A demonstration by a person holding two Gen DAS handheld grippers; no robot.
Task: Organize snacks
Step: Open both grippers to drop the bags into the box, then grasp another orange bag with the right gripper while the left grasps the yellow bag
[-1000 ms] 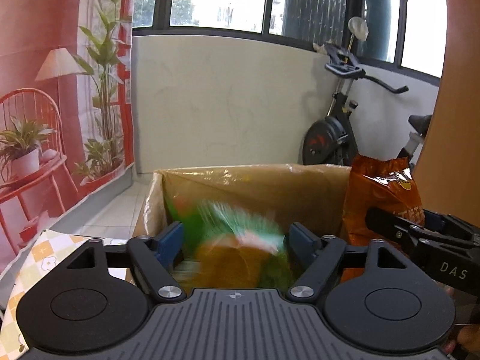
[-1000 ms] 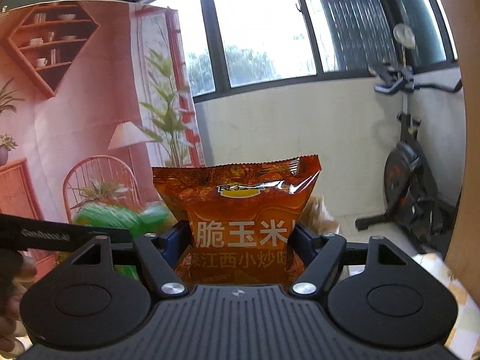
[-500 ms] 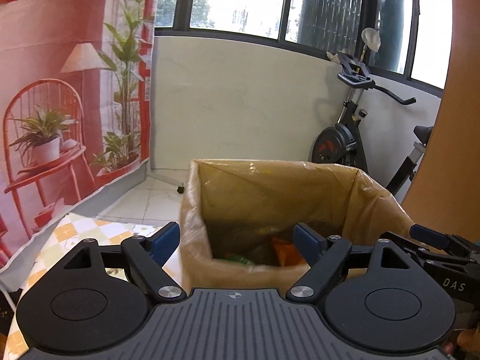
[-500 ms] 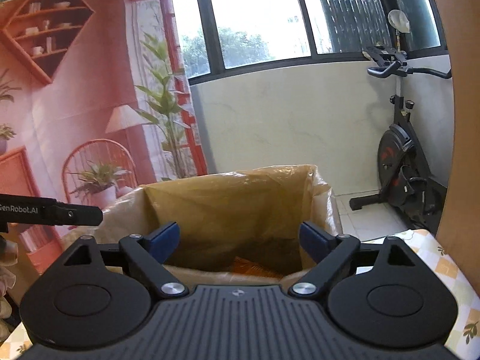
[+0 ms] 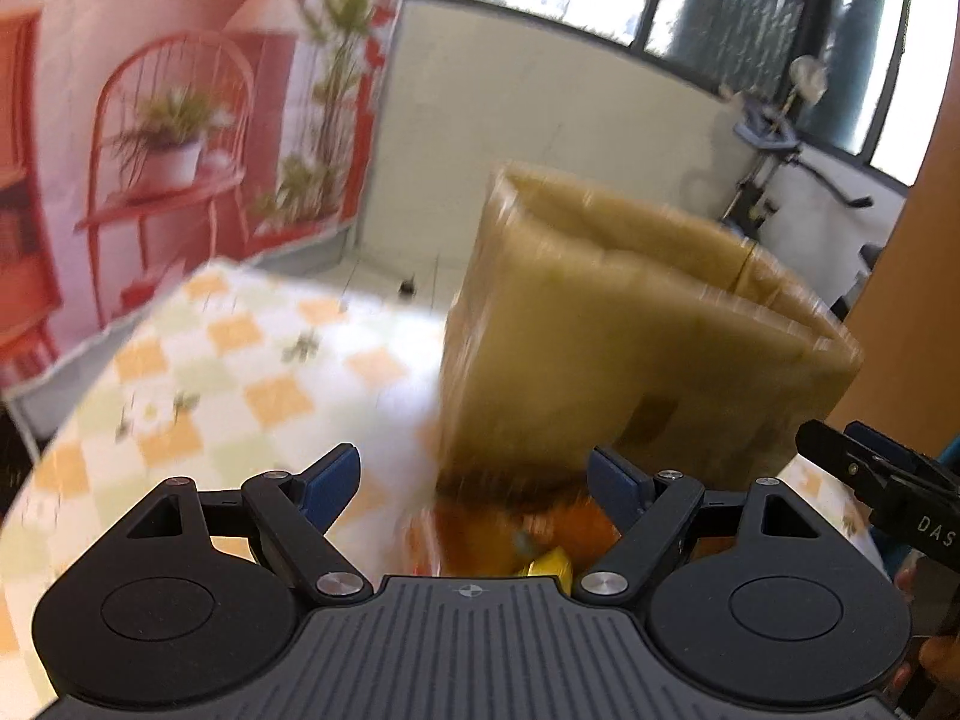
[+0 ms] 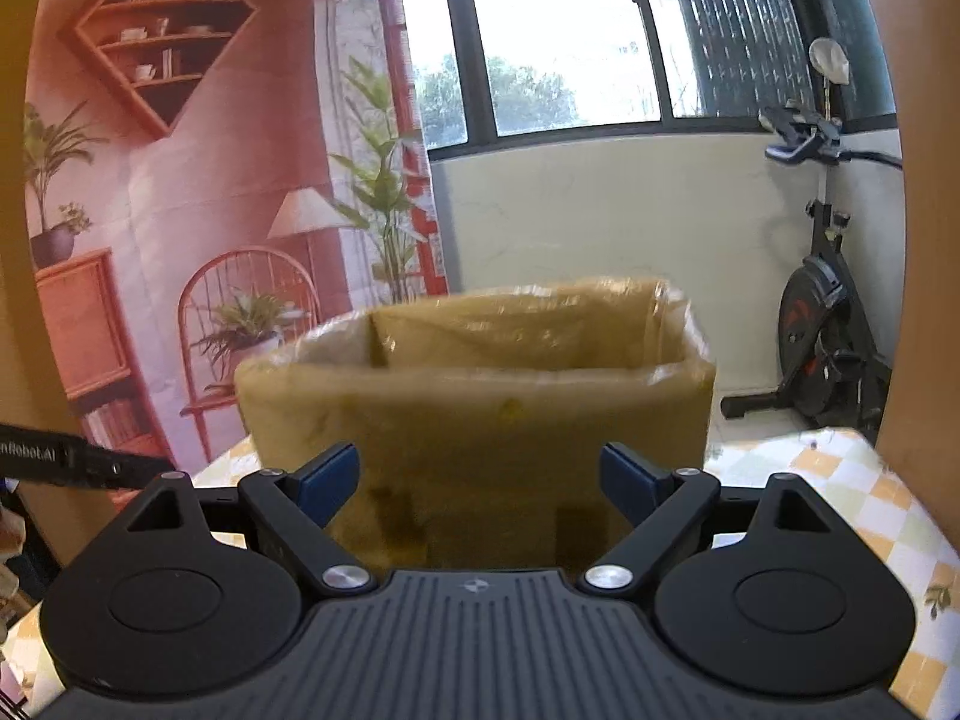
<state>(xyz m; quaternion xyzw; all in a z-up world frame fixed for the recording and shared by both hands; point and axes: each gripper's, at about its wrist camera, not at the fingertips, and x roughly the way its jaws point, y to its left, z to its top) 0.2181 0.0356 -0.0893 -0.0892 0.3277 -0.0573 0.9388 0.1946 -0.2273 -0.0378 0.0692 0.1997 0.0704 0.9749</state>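
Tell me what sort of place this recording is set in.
Probably a home balcony or sunroom used for staging: an exercise bike under large windows, a printed room backdrop, and a checked tablecloth.

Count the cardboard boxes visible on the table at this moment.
1. A single plastic-lined cardboard box stands on the checked tablecloth, straight ahead of both grippers; the left view shows the same box. Any others would be out of frame.
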